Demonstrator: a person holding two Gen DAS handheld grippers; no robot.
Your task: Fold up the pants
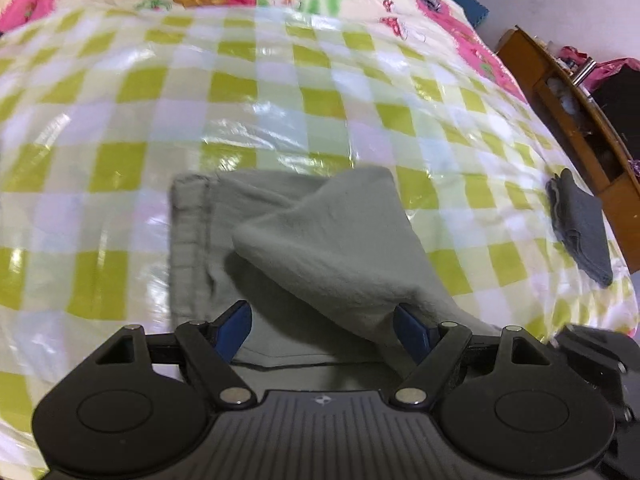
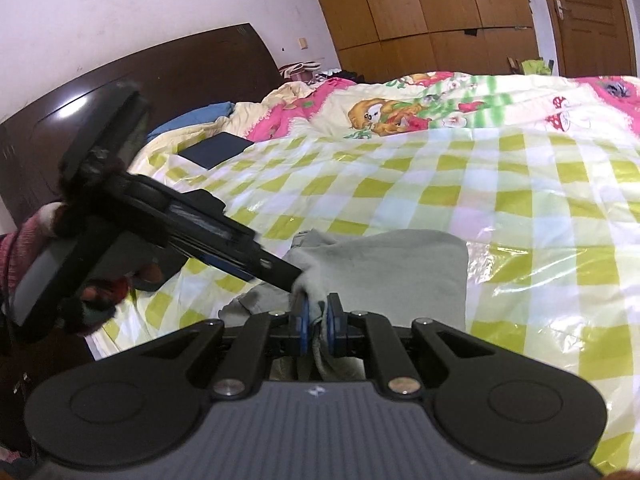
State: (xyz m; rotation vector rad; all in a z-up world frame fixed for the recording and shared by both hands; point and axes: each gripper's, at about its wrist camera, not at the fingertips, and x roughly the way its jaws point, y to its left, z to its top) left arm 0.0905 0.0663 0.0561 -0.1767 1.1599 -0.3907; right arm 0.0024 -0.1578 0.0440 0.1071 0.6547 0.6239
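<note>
Pants (image 1: 320, 240) are lying on the bed (image 1: 280, 100), right gripper (image 2: 316, 316) fingers pinching a corner, left gripper (image 1: 324, 324) fingers spread wide around a raised fold.

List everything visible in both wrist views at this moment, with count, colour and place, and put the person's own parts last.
Pants: one, light grey, partly folded on the checked sheet, one flap lifted.
Checked sheet: one, green and white, glossy, spread over the bed.
Cartoon quilt: one, pink and cream print, beyond the checked sheet.
Folded cloth: one, dark grey, at the sheet's right edge.
Dark flat item: one, navy, near the headboard; what it is I cannot tell.
Headboard: one, dark brown, against the white wall.
Wardrobe: one, brown wood, far wall.
Wooden shelf: one, brown, right of the bed.
Left gripper: black with blue pads, open over the pants.
Right gripper: black with blue pads, shut on the pants.
</note>
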